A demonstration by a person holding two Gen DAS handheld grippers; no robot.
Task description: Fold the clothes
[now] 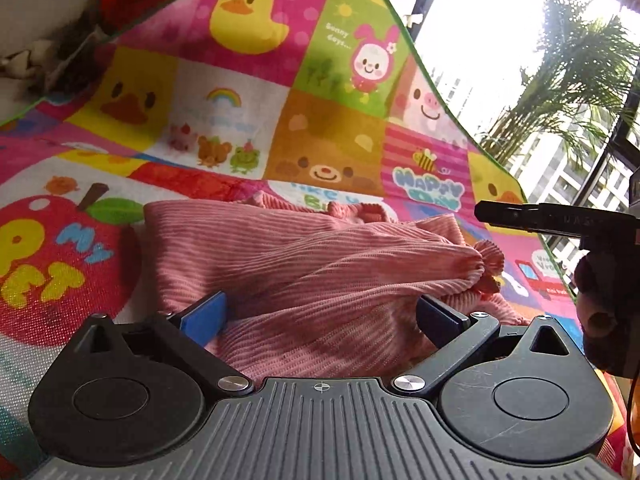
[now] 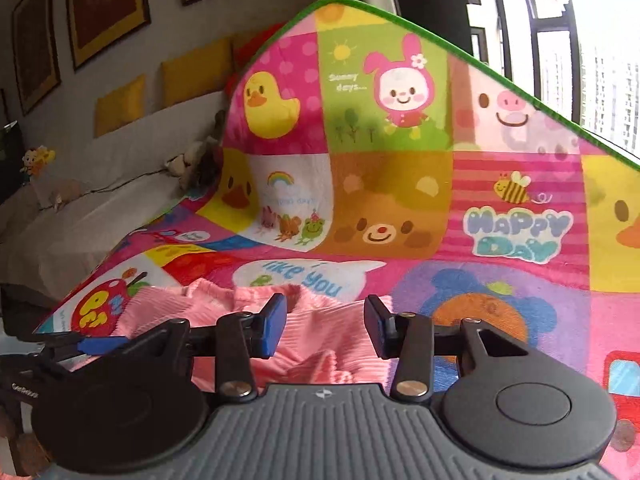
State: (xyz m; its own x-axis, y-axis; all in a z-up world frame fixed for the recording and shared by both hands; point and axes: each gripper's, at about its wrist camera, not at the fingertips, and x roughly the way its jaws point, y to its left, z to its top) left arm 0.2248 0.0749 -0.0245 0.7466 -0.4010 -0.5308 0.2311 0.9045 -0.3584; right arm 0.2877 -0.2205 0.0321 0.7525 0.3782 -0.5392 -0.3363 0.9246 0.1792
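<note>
My left tool (image 1: 320, 312) spread wide, pink ribbed garment (image 1: 304, 264) bunched between its fingers; my right tool (image 2: 325, 330) gaping too, garment just ahead, on cartoon mat (image 2: 400, 160).

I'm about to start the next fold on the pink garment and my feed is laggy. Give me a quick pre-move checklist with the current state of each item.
1. Left gripper open: ok, blue pads spread wide on either side of the cloth.
2. Right gripper open: ok, nothing between its pads.
3. Pink ribbed corduroy garment lying flat: not ok, it is bunched and twisted, with a gathered cuff at one end.
4. Garment on the colourful cartoon play mat: ok.
5. Grippers apart from each other: ok, the right one's finger shows off to the side in the left wrist view.
6. Garment's far edges and full outline: cannot tell, partly hidden by folds.
</note>
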